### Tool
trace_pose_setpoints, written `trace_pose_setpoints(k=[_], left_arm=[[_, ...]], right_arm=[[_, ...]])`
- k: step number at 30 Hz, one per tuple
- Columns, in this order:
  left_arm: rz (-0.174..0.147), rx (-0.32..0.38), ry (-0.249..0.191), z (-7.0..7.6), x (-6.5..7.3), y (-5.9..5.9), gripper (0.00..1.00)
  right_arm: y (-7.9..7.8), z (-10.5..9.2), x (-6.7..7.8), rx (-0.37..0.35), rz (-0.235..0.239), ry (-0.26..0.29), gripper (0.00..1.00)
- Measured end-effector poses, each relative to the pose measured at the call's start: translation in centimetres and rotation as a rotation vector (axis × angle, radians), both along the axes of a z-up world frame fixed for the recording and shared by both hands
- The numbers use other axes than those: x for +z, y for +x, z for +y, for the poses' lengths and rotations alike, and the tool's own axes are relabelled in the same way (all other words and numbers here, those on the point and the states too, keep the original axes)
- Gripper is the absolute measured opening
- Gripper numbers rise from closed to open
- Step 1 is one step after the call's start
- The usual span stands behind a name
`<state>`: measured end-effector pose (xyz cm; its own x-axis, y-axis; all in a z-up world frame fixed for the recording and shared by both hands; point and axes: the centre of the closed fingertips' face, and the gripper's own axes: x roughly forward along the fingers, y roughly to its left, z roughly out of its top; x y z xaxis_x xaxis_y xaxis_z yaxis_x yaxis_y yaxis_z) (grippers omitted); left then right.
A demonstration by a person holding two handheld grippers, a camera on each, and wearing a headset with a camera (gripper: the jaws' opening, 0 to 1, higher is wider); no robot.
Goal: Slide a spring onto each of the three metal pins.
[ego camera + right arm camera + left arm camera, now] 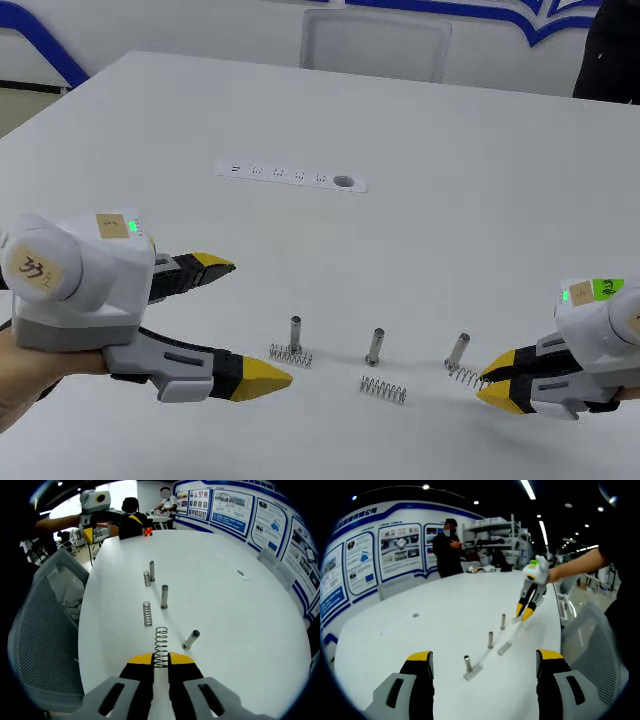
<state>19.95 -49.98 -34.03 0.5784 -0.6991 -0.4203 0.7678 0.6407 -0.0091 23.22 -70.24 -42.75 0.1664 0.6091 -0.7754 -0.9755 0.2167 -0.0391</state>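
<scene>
Jaws of the right gripper [161, 661] were squeezed together on one end of the first spring [161, 642]; the rest of that spring lay flat on the white table [240, 630], just beside the leaning pin [190, 640]; further out stood the middle pin [164, 596], straight up, with the second spring [147, 614] lying near it but not touching; past that stood the last pin [152, 571], with the third spring [147, 578] lying right at its foot; no spring was on any pin yet; jaws of the left gripper [238, 320] were wide apart and held nothing; it hung over the table, near the last pin; a white power strip [290, 175] lay far back on the table.
</scene>
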Motion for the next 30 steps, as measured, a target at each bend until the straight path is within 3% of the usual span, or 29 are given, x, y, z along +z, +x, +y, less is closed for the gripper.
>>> trace_pose_setpoints(k=[12, 18, 22, 27, 30], left_arm=[[-0.005, -0.054, -0.015, -2.6, 0.1, 0.2, 0.84], [-0.003, -0.103, -0.069, -4.2, 0.7, -0.1, 0.73], [0.001, -0.140, -0.065, -5.3, 0.7, -0.5, 0.63], [0.006, -0.186, -0.086, -7.2, 0.6, -1.4, 0.58], [0.010, -0.216, -0.075, -8.1, 0.1, -1.9, 0.55]], right_arm=[[-1.6, 2.9, 4.2, 0.095, -0.069, 0.033, 0.11], [-2.9, 4.9, 5.9, 0.159, -0.091, 0.054, 0.11], [-3.8, 6.3, 7.0, 0.211, -0.112, 0.067, 0.11], [-5.0, 7.7, 7.8, 0.268, -0.127, 0.070, 0.11], [-5.6, 8.3, 8.0, 0.299, -0.136, 0.065, 0.11]])
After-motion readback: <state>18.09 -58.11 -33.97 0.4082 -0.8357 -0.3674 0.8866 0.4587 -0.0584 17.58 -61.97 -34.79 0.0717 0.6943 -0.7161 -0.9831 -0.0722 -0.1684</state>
